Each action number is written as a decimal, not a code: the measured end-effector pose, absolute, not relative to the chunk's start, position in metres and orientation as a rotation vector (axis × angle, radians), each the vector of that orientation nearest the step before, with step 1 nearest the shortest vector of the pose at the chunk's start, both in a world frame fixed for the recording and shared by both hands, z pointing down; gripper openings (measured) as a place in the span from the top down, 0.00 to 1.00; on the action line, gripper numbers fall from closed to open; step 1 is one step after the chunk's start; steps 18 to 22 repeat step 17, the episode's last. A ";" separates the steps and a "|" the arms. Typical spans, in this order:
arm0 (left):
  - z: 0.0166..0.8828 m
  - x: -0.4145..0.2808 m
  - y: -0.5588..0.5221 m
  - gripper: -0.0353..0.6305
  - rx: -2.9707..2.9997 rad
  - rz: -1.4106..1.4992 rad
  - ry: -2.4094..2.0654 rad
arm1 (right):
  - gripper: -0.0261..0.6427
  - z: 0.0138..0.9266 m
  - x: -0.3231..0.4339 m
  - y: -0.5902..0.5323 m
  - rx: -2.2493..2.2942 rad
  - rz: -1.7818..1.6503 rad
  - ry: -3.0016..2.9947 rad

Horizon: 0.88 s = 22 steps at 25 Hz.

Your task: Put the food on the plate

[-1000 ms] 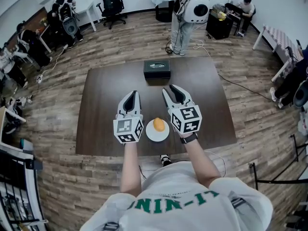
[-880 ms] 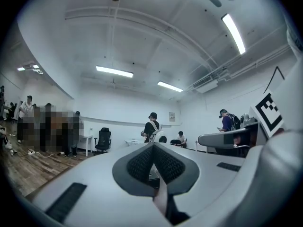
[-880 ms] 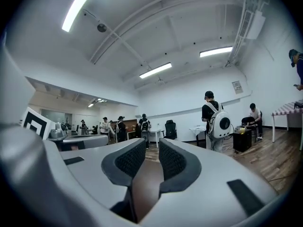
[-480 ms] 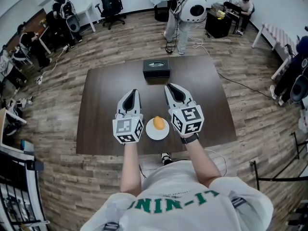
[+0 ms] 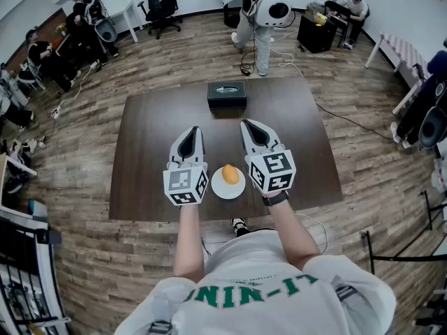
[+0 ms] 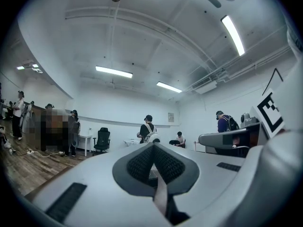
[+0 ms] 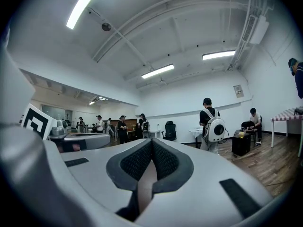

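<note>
Food (image 5: 230,174) sits on the plate (image 5: 218,191), so we reckon nothing's left to grab. Left gripper (image 5: 193,130) hangs just left of the plate, right gripper (image 5: 246,123) just right, about equally near. Both are clenched on nothing, tips pointing past the plate.

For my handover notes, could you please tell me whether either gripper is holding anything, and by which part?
Nothing is held. The left gripper and right gripper have jaws together and empty; the orange food sits on the white plate.
</note>
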<state>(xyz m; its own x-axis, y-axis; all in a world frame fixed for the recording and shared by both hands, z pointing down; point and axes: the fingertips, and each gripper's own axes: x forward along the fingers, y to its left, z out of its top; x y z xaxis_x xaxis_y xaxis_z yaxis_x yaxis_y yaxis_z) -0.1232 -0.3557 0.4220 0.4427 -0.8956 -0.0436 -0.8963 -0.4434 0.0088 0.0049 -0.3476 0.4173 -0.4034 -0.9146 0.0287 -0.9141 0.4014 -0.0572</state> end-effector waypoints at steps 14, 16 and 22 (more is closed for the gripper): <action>0.430 -0.141 -0.351 0.93 -2.651 0.048 1.690 | 0.94 0.428 -0.012 -0.345 -1.707 -0.132 2.670; 0.431 -0.144 -0.351 0.93 -2.652 0.045 1.698 | 0.94 0.429 -0.015 -0.345 -1.702 -0.136 2.682; 0.431 -0.146 -0.352 0.93 -2.652 0.044 1.701 | 0.94 0.430 -0.017 -0.345 -1.700 -0.138 2.687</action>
